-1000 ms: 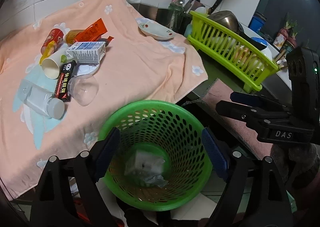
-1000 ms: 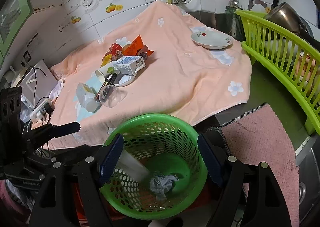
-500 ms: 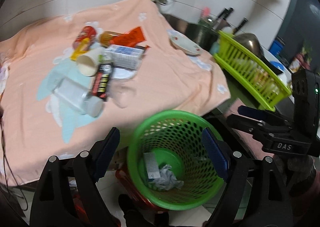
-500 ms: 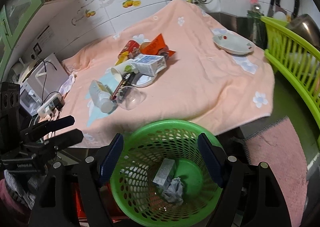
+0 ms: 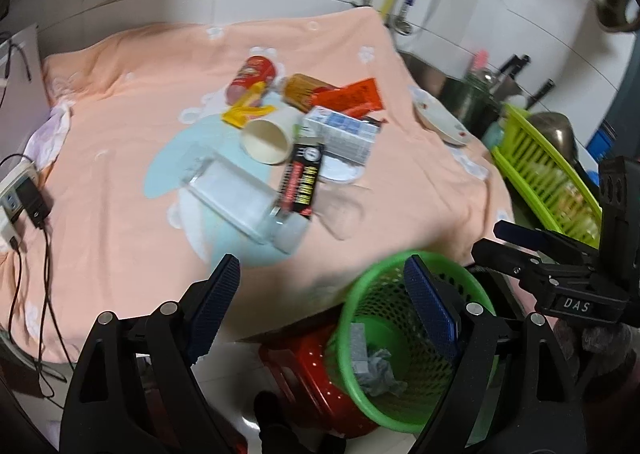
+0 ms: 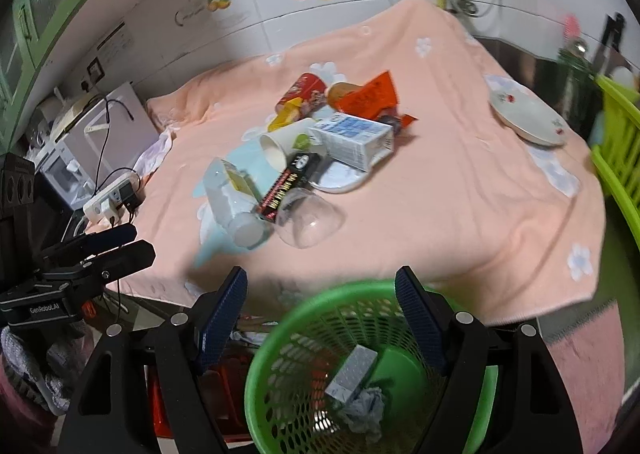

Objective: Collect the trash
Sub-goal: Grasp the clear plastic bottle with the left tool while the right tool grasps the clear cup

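A pile of trash lies on the peach cloth (image 5: 120, 142): a milk carton (image 6: 352, 138), a paper cup (image 6: 280, 146), a black box (image 6: 288, 182), a clear plastic bottle (image 6: 232, 206), a clear cup (image 6: 310, 220), a red can (image 6: 302, 90) and an orange wrapper (image 6: 368, 96). Below the counter edge stands the green basket (image 6: 344, 290), with a small grey box (image 6: 352, 372) and crumpled paper (image 6: 364, 406) inside. My right gripper (image 6: 320, 286) hangs open and empty over the basket's far rim. My left gripper (image 5: 320, 286) is open and empty above the cloth's front edge, left of the basket (image 5: 452, 260).
A white plate (image 6: 524, 118) and a green dish rack (image 6: 616, 158) sit to the right. On the left are a power strip with cables (image 6: 108, 202) and a white appliance (image 6: 68, 170). The basket rests on a red stool (image 5: 304, 366). A pink mat (image 6: 580, 366) lies at the lower right.
Both grippers have swung left, from over the basket toward the trash pile. The basket has slid to the lower right in the left wrist view. Both stay open and empty.
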`<state>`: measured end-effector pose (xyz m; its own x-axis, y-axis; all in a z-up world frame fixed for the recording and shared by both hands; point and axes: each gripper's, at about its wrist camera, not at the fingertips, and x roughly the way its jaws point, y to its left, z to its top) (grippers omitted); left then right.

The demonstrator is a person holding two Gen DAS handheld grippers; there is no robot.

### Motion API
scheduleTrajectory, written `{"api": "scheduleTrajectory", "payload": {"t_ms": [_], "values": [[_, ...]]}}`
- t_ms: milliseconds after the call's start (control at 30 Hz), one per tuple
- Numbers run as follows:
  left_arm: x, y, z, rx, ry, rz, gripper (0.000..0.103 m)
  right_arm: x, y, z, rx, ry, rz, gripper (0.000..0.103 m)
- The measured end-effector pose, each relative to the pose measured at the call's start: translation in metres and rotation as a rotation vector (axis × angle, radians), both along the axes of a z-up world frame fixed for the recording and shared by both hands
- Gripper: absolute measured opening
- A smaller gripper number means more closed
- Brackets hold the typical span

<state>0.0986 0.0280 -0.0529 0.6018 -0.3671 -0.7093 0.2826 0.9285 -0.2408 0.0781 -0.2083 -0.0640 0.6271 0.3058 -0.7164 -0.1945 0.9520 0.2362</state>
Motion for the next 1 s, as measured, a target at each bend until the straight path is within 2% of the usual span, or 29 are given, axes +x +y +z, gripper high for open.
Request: {"api": "scheduleTrajectory", "payload": {"t_ms": [200,500,833,1000], "values": [[0.021,0.018,-0.002,0.005,0.020,0.064,0.083,0.036,0.026,-0.004,-0.019,0.012,0.059,0.074],[0.062,0.034,-0.005,0.005,0.066,0.153,0.083,0.089,0.054,-0.031,-0.064,0.065,0.109,0.074],[0.115,0.039,-0.028,-0.016,0.178,0.238,0.083,0.125,0.060,-0.063,-0.075,0.138,0.106,0.073],[0.140,0.039,-0.047,-0.076,0.274,0.299,0.083,0.134,0.061,-0.071,-0.074,0.156,0.104,0.072]]}}
